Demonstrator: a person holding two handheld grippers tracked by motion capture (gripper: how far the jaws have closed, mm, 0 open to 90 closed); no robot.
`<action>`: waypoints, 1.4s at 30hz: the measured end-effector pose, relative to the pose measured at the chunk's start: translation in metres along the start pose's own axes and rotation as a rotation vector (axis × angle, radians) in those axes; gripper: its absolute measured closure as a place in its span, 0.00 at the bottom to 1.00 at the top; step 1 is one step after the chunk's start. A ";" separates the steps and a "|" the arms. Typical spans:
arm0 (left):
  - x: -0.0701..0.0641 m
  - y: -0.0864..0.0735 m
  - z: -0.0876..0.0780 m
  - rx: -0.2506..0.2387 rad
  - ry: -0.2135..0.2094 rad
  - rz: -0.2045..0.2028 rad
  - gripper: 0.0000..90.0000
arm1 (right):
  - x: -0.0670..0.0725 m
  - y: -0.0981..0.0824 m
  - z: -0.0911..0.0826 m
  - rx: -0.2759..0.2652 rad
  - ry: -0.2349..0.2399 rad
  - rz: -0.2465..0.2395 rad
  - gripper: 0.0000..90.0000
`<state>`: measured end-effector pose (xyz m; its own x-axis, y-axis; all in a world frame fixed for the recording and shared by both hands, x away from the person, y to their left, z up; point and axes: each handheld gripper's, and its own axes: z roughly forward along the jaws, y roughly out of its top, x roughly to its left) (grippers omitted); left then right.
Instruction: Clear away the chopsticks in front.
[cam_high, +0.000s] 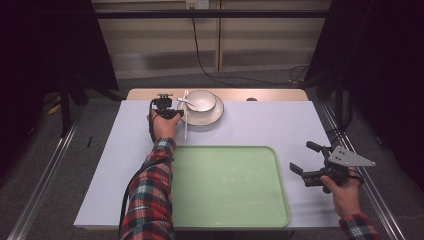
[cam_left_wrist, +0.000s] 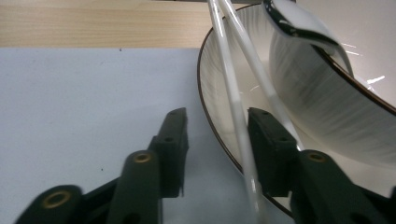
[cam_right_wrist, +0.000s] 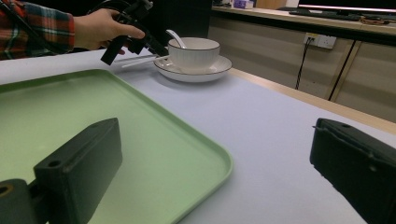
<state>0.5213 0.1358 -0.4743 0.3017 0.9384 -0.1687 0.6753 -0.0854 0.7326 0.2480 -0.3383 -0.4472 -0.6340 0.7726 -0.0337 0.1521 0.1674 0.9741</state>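
A pair of white chopsticks (cam_left_wrist: 236, 107) is laid across the rim of a plate (cam_left_wrist: 212, 93), just ahead of the left tool (cam_left_wrist: 217, 126) and running away from it toward the far edge of the counter (cam_left_wrist: 84, 102). In the left gripper view the two sticks pass between the jaws, close against the right-hand one, while a gap is left on the other side; the jaws are partly closed and the sticks are not yet seen to be pinched. A bowl (cam_left_wrist: 327, 93) with a spoon (cam_left_wrist: 299, 23) in it is set on the plate, just to the right of this tool.

For a clean grasp, both sticks are best gathered together before the jaws are closed, so that neither is squeezed out sideways. The tool is best kept level with the sticks and clear of the plate rim, since a nudge there could tip the bowl.

The right tool (cam_high: 306, 161) is held wide open and empty, well apart, beside the right edge of a green tray (cam_high: 230, 185).
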 end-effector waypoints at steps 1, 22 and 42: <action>-0.001 0.001 0.001 0.005 -0.013 -0.029 0.72 | 0.000 0.000 0.000 -0.002 0.001 0.002 0.02; -0.002 0.007 -0.003 0.001 0.025 -0.166 0.95 | -0.003 -0.001 0.000 -0.003 -0.007 0.003 0.02; 0.005 -0.001 -0.036 -0.012 -0.001 -0.262 0.95 | -0.003 0.000 -0.002 -0.013 -0.007 -0.002 0.02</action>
<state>0.4976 0.1532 -0.4521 0.1180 0.9277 -0.3543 0.7222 0.1647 0.6718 0.2480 -0.3418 -0.4470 -0.6294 0.7762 -0.0374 0.1410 0.1614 0.9768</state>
